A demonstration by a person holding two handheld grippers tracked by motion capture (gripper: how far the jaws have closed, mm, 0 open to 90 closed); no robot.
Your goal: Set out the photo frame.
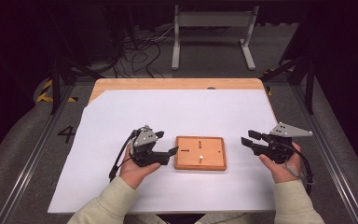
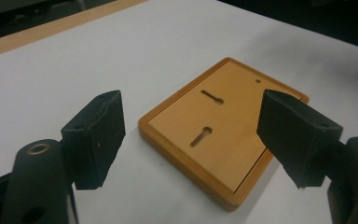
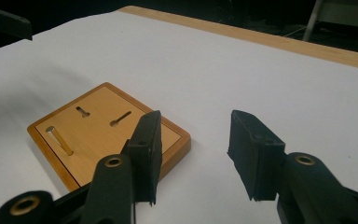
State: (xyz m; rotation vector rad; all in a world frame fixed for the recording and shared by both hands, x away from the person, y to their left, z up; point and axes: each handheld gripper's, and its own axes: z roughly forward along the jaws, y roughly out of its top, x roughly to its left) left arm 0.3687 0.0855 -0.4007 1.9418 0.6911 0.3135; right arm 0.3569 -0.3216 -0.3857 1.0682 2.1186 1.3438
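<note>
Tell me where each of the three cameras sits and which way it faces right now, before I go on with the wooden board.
High view: above the person's side, looking forward and down on the white-covered table; both forearms, left gripper, right gripper.
Left gripper view: rides the left gripper, looking between its open black jaws at the wooden board.
Right gripper view: rides the right gripper, facing the board from its other side, its metal pin standing up.
All three share the board.

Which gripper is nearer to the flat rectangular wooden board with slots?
Left. The left gripper has its jaw tips almost at the flat rectangular wooden board's left edge. The right gripper sits apart from its right edge.
</note>
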